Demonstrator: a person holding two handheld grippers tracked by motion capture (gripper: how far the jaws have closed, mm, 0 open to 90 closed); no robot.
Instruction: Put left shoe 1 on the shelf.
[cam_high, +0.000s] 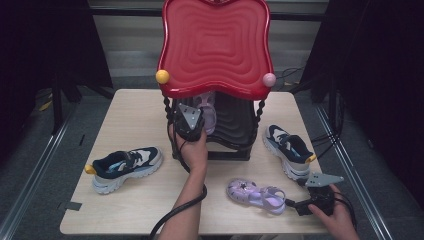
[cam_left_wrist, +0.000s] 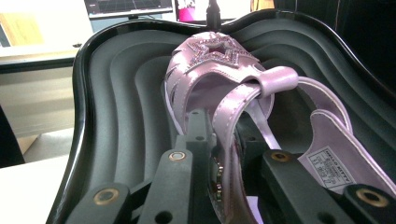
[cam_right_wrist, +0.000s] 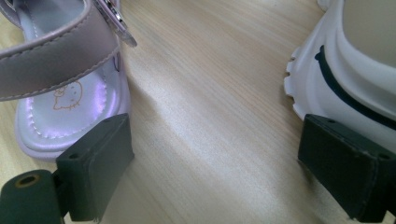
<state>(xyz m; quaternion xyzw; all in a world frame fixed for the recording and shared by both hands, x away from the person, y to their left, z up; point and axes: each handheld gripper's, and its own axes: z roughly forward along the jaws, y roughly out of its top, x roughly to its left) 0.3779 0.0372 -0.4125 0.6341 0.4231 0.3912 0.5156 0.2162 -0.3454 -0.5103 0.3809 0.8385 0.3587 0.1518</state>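
The left gripper (cam_left_wrist: 219, 154) has its jaws pinched on the heel strap of a lilac sandal (cam_left_wrist: 219, 79), the strap running down between the two black pads. That sandal, with a glittery star on its toe, lies on the black lower shelf (cam_left_wrist: 116, 93) of a small rack, toe pointing toward the back. From the high view the left hand (cam_high: 192, 145) reaches in under the rack's red top tray (cam_high: 215, 45), and the sandal (cam_high: 207, 112) peeks out just behind the gripper (cam_high: 189, 122).

I'd judge this as the placing step: the shoe seems to rest on the shelf, with the grip not yet let go. The next move calls for opening the jaws fully and drawing straight back out, so the strap does not snag and drag the sandal along.

The right gripper (cam_right_wrist: 215, 168) rests on the surface (cam_right_wrist: 210, 84) with jaws spread wide and nothing between them, the second lilac sandal (cam_right_wrist: 60, 93) just beside one jaw and a white-soled sneaker (cam_right_wrist: 345, 70) by the other. That sandal (cam_high: 256, 194) looks like the next to go; another sneaker (cam_high: 125, 167) waits well apart at the left.
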